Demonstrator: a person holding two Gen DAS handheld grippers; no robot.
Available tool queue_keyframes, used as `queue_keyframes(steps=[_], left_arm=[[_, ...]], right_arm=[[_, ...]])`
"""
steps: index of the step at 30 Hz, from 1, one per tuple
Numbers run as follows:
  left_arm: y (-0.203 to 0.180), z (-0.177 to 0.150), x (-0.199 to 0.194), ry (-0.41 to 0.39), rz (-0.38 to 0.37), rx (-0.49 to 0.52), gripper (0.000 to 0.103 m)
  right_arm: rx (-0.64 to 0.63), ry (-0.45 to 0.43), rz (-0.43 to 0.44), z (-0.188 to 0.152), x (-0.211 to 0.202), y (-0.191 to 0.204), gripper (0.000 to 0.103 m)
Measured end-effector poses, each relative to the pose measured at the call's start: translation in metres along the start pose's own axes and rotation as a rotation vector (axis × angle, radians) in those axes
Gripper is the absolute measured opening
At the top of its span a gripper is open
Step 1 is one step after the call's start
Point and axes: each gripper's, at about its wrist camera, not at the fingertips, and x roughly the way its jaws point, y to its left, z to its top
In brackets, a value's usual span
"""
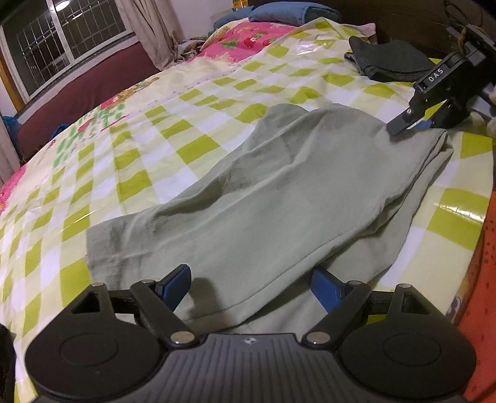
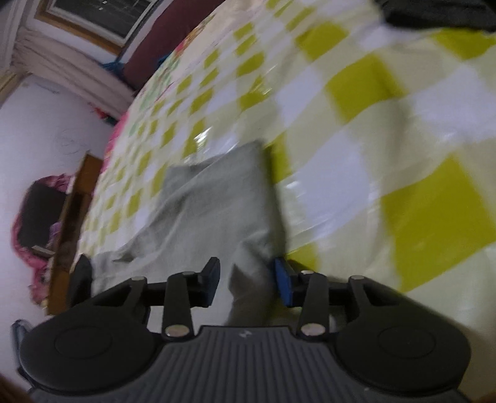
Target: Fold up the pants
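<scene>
Pale green pants [image 1: 279, 192] lie folded on the checked bedsheet [image 1: 139, 148].

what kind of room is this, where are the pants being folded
Most likely a bedroom: the pale green pants lie on a bed under a checked green-and-white cover, with blue pillows at its far end and a curtained window.

Legible text: we read "DAS" in white capitals | Location: black body of the right gripper [image 1: 417, 124], seen from the left wrist view | Right wrist view: we read no text, picture blurred
</scene>
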Motion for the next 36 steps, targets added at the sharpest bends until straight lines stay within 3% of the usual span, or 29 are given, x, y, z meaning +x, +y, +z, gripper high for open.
queue_keyframes(steps=[2,5,6,8,11,13,14,16,23,25,29,36], left_arm=[[-0.001,0.002,0.002,-0.004,0.001,0.006,0.097],[-0.001,0.002,0.001,-0.006,-0.002,0.006,0.097],[-0.001,0.002,0.002,-0.003,-0.004,0.004,0.097],[-0.002,0.001,0.005,0.001,-0.004,0.002,0.097],[-0.004,0.002,0.007,-0.001,-0.010,-0.002,0.097],[-0.005,0.003,0.009,-0.002,-0.016,-0.002,0.097],[-0.006,0.004,0.010,-0.003,-0.016,-0.001,0.097],[-0.007,0.004,0.010,-0.005,-0.014,0.006,0.097],[-0.002,-0.003,0.011,-0.013,-0.058,-0.043,0.097],[-0.003,-0.004,0.012,-0.011,-0.070,-0.047,0.097],[0.003,-0.012,0.004,-0.044,-0.089,-0.078,0.097],[0.024,-0.047,-0.027,-0.079,-0.048,-0.098,0.097]], right_arm=[[-0.003,0.013,0.028,-0.003,0.007,0.008,0.041],[0.065,-0.045,0.120,-0.003,-0.005,-0.003,0.041],[0.092,-0.059,0.107,-0.002,-0.008,-0.010,0.038],[0.112,-0.046,0.023,0.001,-0.003,-0.021,0.020],[0.079,-0.009,0.035,0.005,0.012,-0.013,0.030],[0.068,0.009,0.054,0.007,0.027,-0.002,0.031],[0.065,0.023,0.066,0.006,0.035,0.004,0.029],[0.023,0.039,0.051,0.001,0.040,0.018,0.014],[0.034,-0.148,0.073,-0.004,-0.016,0.052,0.007],[-0.033,-0.159,0.068,-0.004,-0.023,0.083,0.007],[-0.218,-0.080,0.053,-0.012,0.003,0.167,0.008],[-0.618,0.059,-0.040,-0.062,0.099,0.285,0.008]])
